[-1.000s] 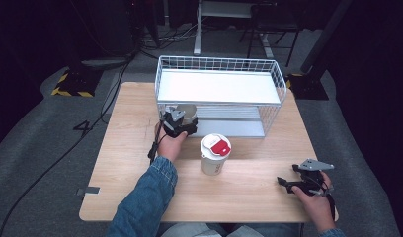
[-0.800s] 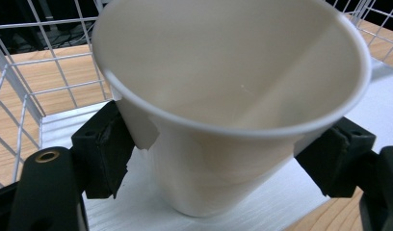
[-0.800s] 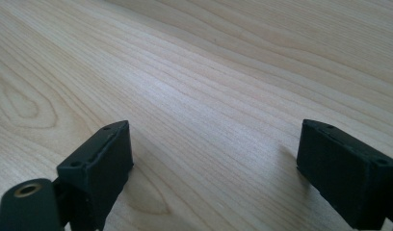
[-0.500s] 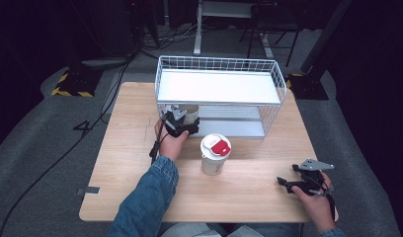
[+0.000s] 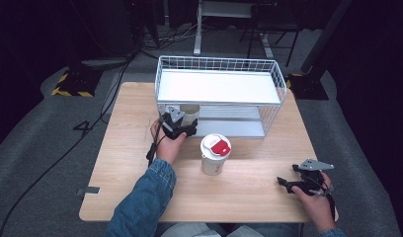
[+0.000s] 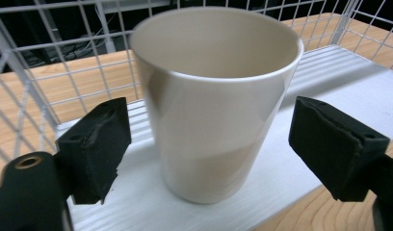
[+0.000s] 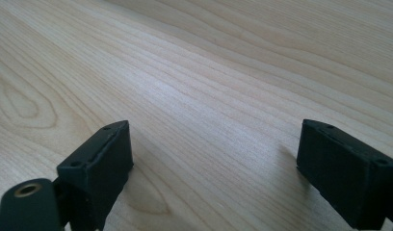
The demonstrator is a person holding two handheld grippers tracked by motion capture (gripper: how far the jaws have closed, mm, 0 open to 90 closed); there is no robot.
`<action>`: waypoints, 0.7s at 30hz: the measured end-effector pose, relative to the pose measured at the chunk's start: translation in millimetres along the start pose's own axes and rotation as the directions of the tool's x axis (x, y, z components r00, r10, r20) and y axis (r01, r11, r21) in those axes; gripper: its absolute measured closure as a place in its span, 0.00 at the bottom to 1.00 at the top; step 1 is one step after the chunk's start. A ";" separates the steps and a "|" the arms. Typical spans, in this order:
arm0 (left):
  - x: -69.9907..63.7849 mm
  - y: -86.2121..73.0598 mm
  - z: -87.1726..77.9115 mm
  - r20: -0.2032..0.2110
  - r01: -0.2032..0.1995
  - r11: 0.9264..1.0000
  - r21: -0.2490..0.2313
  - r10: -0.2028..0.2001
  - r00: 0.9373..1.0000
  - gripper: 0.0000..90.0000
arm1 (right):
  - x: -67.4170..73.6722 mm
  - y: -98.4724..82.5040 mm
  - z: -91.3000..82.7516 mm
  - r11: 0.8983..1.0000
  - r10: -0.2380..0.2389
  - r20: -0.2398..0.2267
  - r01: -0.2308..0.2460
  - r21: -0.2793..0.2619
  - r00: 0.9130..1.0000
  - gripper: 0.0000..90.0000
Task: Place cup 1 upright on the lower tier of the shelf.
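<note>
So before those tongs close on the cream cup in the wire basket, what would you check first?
1. Left tongs open: ok.
2. Cream cup between the pads, gaps on both sides: ok.
3. Cup upright on the white shelf: ok.
4. Cup empty: cannot tell, its bottom is hidden.
5. Right tongs away near the table edge, open, holding nothing: ok.
6. Lidded paper cup standing outside the wire basket, apart from the left hand: ok.

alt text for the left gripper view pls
A cream cup stands upright and empty on the white shelf inside a wire basket. The left hand-held gripper has its two black jaws open on either side of the cup, with a gap at each side. Wooden table shows through the wires.
</note>
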State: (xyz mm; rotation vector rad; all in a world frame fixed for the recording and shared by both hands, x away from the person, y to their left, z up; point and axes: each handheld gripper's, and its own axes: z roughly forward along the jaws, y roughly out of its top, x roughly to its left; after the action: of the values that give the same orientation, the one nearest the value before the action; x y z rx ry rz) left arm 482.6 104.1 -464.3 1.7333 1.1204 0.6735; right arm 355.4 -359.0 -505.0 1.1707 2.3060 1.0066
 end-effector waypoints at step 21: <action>-5.7 6.1 -60.0 0.031 -0.020 1.000 -0.016 0.021 0.999 0.20 | 0.0 0.0 0.0 1.000 0.000 0.000 0.000 0.000 1.000 0.14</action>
State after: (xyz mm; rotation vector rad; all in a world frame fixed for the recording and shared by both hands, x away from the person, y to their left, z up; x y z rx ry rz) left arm 433.7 122.6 -433.7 1.7380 1.0741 0.6638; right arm 355.4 -359.0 -505.0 1.1706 2.3061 1.0061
